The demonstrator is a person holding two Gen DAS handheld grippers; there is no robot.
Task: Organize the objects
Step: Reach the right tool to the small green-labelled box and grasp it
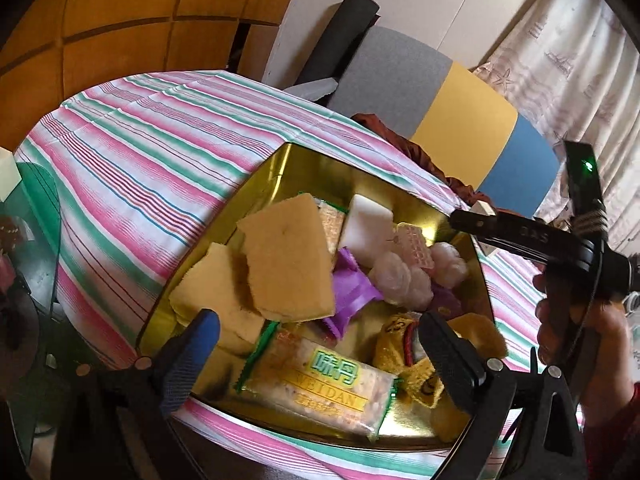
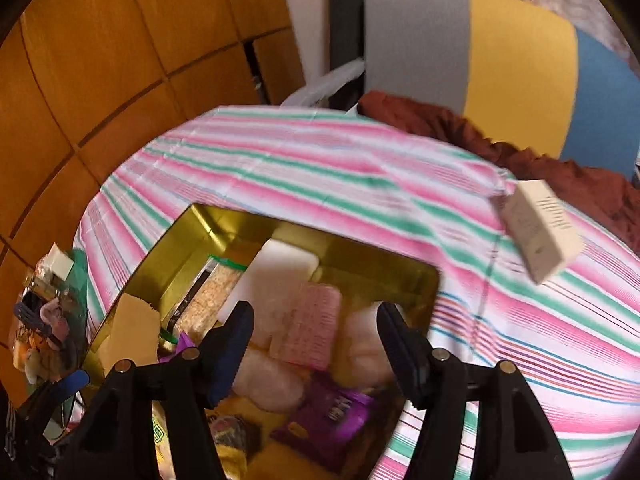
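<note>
Both the left gripper [image 1: 320,360] and right gripper [image 2: 316,344] hover with jaws apart, empty, over the crowded gold tin [image 1: 276,160]; a careless descent could crush snacks.

"MEIDAN" in yellow band plus green Chinese chars on clear snack bar wrapper [image 1: 324,390], other print unreadable

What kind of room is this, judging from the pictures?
Probably a living or dining room in a home: a table under a striped tablecloth, a cushioned seat in grey, yellow and blue, and patterned curtains.
</note>
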